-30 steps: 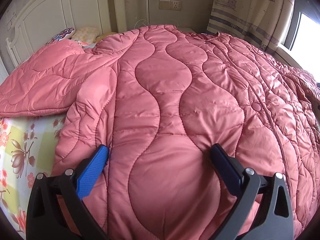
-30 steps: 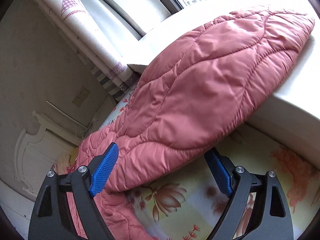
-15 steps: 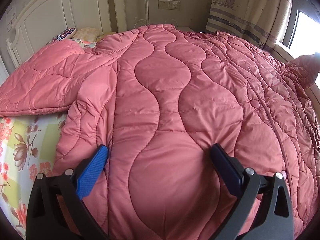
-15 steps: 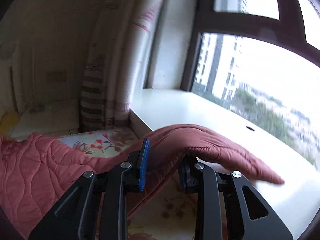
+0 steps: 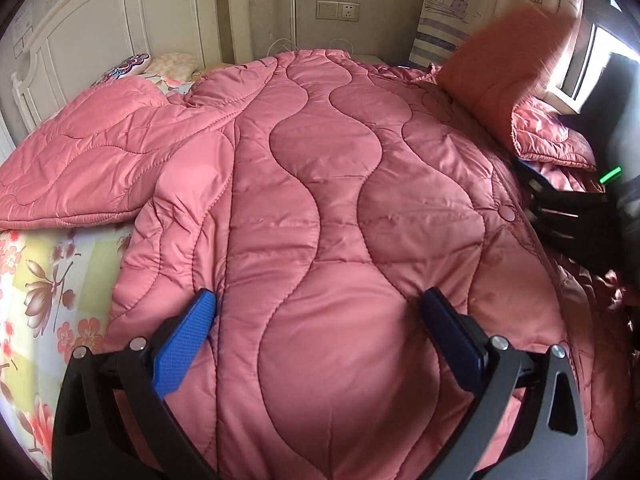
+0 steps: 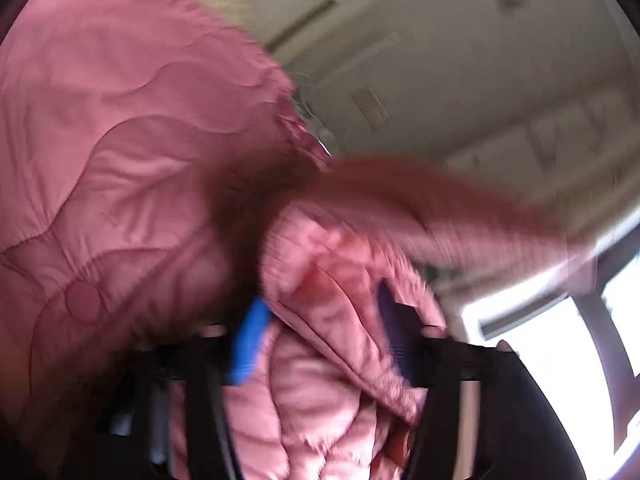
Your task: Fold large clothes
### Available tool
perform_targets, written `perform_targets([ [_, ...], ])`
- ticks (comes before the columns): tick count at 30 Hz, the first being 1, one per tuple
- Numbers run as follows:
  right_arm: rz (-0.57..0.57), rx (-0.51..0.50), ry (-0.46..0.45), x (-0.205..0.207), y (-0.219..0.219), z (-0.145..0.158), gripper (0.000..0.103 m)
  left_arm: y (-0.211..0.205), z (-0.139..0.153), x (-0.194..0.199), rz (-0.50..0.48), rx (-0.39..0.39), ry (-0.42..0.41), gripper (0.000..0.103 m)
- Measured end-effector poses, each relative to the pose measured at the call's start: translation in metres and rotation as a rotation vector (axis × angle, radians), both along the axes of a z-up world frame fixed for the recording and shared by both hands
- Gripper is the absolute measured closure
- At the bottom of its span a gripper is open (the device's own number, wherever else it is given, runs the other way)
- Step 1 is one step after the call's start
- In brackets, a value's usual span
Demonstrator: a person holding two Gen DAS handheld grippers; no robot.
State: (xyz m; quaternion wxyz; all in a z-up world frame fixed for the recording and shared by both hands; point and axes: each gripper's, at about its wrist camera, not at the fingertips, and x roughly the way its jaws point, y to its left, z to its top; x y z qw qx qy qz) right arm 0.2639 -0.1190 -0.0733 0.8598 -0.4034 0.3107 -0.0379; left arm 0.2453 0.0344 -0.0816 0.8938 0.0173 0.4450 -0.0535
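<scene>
At far left I see the floral-print bed sheet [image 5: 36, 280], with the pink wavy-quilted padded coat [image 5: 320, 200] spread across the bed. My left tool [image 5: 316, 332] sits wide apart, pads resting on its hem. At right, my right tool [image 6: 320, 332] is opening; the coat's blurred sleeve [image 6: 332, 280] lies between its pads.
</scene>
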Motion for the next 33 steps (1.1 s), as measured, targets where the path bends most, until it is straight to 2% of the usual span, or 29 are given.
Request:
perform_targets([
  [1,-0.021,0.095,0.011,-0.004,-0.017,0.013,0.01,0.0,0.0,0.001,0.0,0.001,0.0,0.002],
  [3,-0.027,0.279,0.037,-0.017,-0.052,0.034,0.01,-0.001,0.0,0.001,0.0,0.003,0.0,0.002],
  [4,-0.051,0.352,0.02,-0.024,-0.073,0.042,0.01,-0.001,0.0,0.001,0.001,0.002,-0.001,0.002],
  [6,-0.132,0.43,-0.034,-0.035,-0.108,0.048,0.01,-0.002,0.001,0.0,0.002,0.007,-0.001,0.002],
  [9,-0.258,0.539,-0.035,-0.043,-0.157,0.036,0.01,-0.001,0.0,-0.005,0.0,0.011,-0.001,0.002],
  [11,-0.356,0.618,0.045,-0.039,-0.184,0.021,0.01,-0.002,0.0,-0.009,-0.004,0.014,-0.002,0.002],
  [14,-0.409,0.778,0.106,-0.038,-0.213,0.012,0.01,-0.002,0.001,-0.019,-0.005,0.017,-0.001,0.002],
  [17,-0.423,0.822,0.135,-0.049,-0.219,0.008,0.01,-0.003,0.002,-0.036,-0.017,0.023,0.004,0.002],
  [19,-0.412,0.831,0.135,-0.051,-0.214,0.01,0.009,-0.005,0.008,-0.041,-0.057,0.014,0.036,0.002],
  [21,-0.4,0.845,0.142,-0.066,-0.217,0.017,0.009,-0.004,0.023,-0.03,-0.081,-0.038,0.062,0.002],
  [23,-0.394,0.853,0.142,-0.071,-0.215,0.017,0.009,0.005,0.048,-0.006,-0.078,-0.117,0.033,0.002],
  [25,-0.391,0.846,0.135,-0.084,-0.204,0.014,0.009,0.01,0.067,0.019,-0.034,-0.139,-0.024,0.002],
  [27,-0.389,0.84,0.131,-0.088,-0.203,0.015,0.009,0.005,0.083,0.058,-0.006,-0.106,-0.11,0.002],
  [29,-0.391,0.84,0.126,-0.094,-0.204,0.013,0.009,-0.005,0.086,0.087,0.012,-0.063,-0.169,0.003],
  [33,-0.404,0.855,0.124,-0.097,-0.207,0.012,0.01,-0.029,0.062,0.136,0.016,0.037,-0.138,0.006],
])
